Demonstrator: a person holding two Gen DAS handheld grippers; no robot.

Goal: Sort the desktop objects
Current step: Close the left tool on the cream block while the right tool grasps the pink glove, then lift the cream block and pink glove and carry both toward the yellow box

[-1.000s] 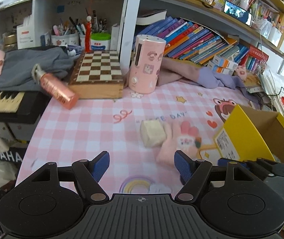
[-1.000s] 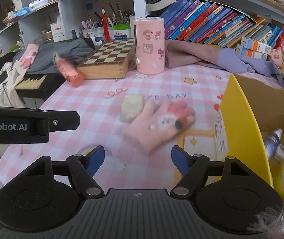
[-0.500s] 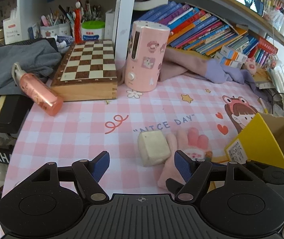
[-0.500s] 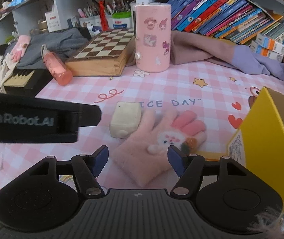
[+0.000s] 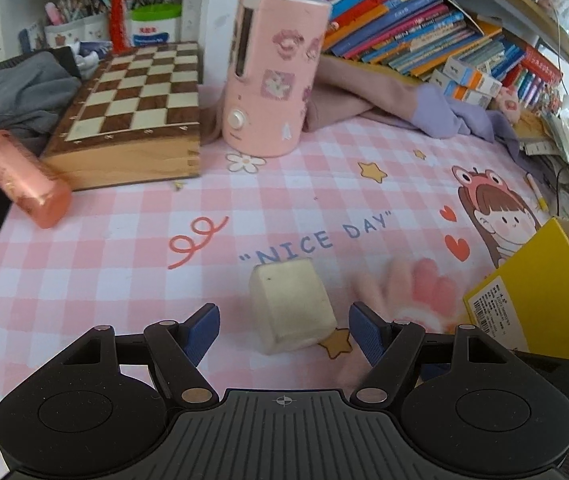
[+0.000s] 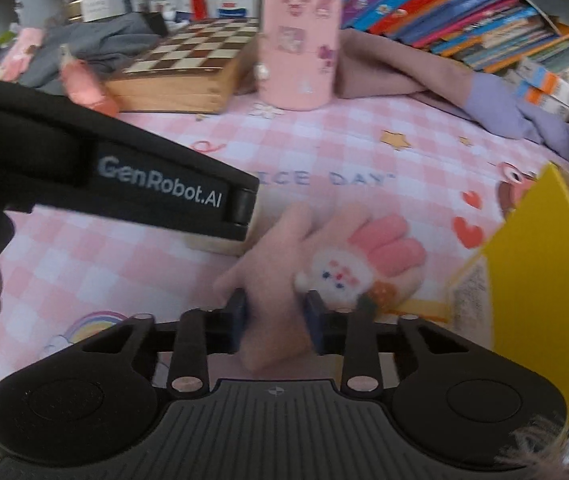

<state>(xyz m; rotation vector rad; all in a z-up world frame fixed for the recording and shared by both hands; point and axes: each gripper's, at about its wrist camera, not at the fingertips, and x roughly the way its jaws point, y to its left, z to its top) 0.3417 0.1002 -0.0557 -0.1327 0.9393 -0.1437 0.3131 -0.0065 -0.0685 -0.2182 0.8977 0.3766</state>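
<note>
Down low, the right gripper (image 6: 276,314) is squeezing the cuff of the pink glove (image 6: 324,256), which is lying on the checked mat (image 6: 324,148) beside the yellow box (image 6: 540,264). Meanwhile the left gripper (image 5: 284,330) is hanging spread wide around a cream block (image 5: 290,306), not touching it.

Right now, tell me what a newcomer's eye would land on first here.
The fluffy pink glove lies on the checked mat beside the yellow box, its cuff pinched in the right gripper. Just ahead of the open left gripper sits a cream block, with the tall pink canister upright behind.
</note>
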